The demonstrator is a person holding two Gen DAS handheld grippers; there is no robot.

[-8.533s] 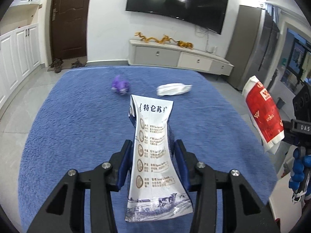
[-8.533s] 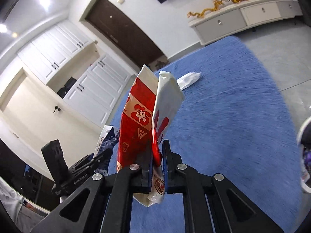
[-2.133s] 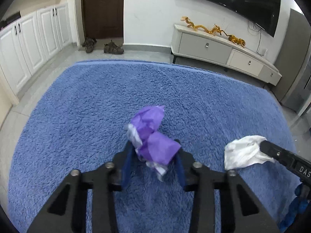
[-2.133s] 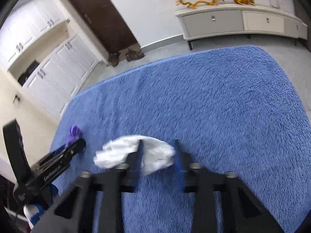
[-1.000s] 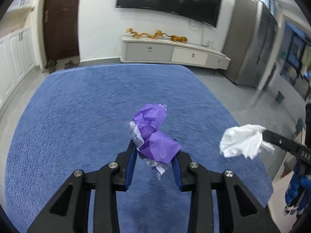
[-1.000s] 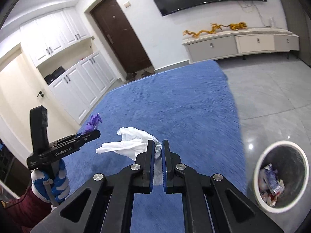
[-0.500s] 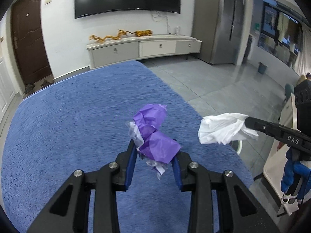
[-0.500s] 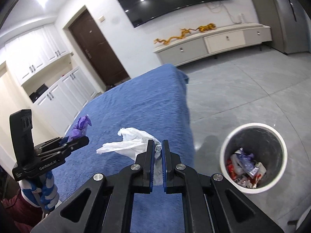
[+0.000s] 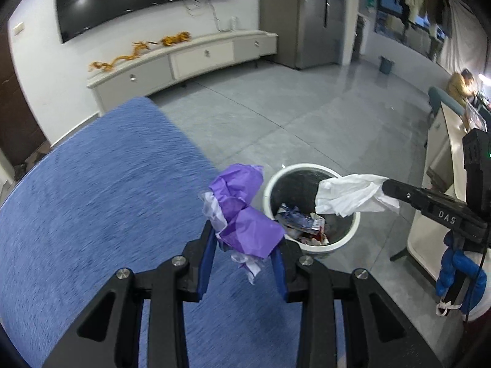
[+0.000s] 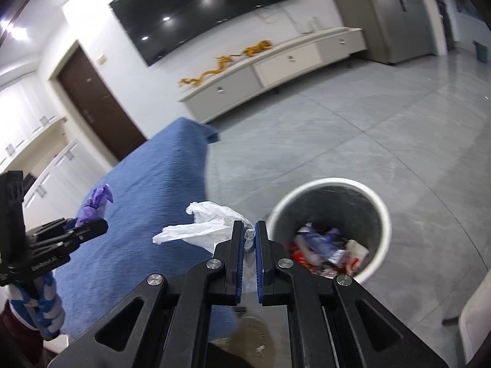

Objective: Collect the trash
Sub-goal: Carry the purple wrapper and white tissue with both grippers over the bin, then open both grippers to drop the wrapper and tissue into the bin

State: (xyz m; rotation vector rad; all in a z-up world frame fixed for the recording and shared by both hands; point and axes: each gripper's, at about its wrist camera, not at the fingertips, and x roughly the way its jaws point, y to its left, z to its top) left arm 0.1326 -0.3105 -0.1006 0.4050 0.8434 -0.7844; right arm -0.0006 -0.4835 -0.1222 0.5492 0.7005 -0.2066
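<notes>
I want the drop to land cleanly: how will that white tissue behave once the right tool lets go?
The white tissue droops limply from the right tool, so it is probably floppy and very light. It may flutter rather than fall straight, so release it low over the bin. Thin sheet could cling to the pads.

The letters "DAS" stand in white on the black body of the right tongs [image 9: 387, 188].

Both wrist views high, angled down, sharing white bin [image 9: 310, 247] [image 10: 379, 202] and blue rug [image 9: 92, 202] [image 10: 147, 202].

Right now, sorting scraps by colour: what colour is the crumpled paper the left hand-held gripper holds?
Purple crumpled paper, clearest in the left wrist view.
</notes>
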